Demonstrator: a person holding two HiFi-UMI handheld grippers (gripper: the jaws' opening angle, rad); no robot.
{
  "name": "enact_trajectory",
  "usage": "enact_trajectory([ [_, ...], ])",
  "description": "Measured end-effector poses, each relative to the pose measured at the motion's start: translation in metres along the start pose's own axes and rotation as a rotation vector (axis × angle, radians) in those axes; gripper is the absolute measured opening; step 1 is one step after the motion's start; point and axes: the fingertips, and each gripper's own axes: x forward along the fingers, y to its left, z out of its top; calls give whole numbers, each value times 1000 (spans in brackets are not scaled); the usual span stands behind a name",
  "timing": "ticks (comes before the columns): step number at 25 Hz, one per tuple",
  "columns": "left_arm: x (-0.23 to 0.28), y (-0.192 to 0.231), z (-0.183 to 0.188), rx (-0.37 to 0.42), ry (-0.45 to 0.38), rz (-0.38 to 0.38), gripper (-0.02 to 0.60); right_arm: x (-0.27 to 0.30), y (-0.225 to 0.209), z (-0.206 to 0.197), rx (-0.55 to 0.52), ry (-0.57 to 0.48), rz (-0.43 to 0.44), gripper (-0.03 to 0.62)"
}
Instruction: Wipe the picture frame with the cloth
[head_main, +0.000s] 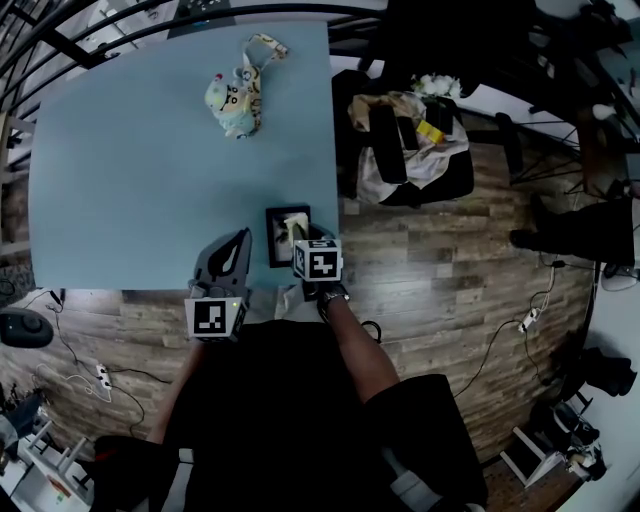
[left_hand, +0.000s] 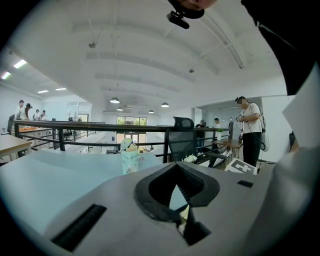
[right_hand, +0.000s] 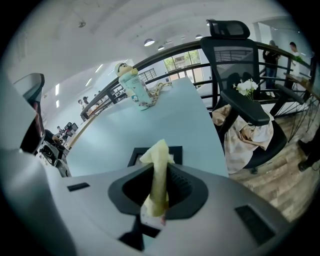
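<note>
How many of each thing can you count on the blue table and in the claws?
picture frame: 1
cloth, pinched in the right claw: 1
pale green toy with a strap: 1
claws, the left claw and the right claw: 2
Total: 5
</note>
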Motion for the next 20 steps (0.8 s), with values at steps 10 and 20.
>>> enact_trajectory([
  [10,0,-5,-2,22,-15,-24,-3,-9,-19,1,39,-20,-34,58],
  [20,0,-10,-5,20,-25,-28,-3,-18,-40,-2,73,-35,-75,58],
])
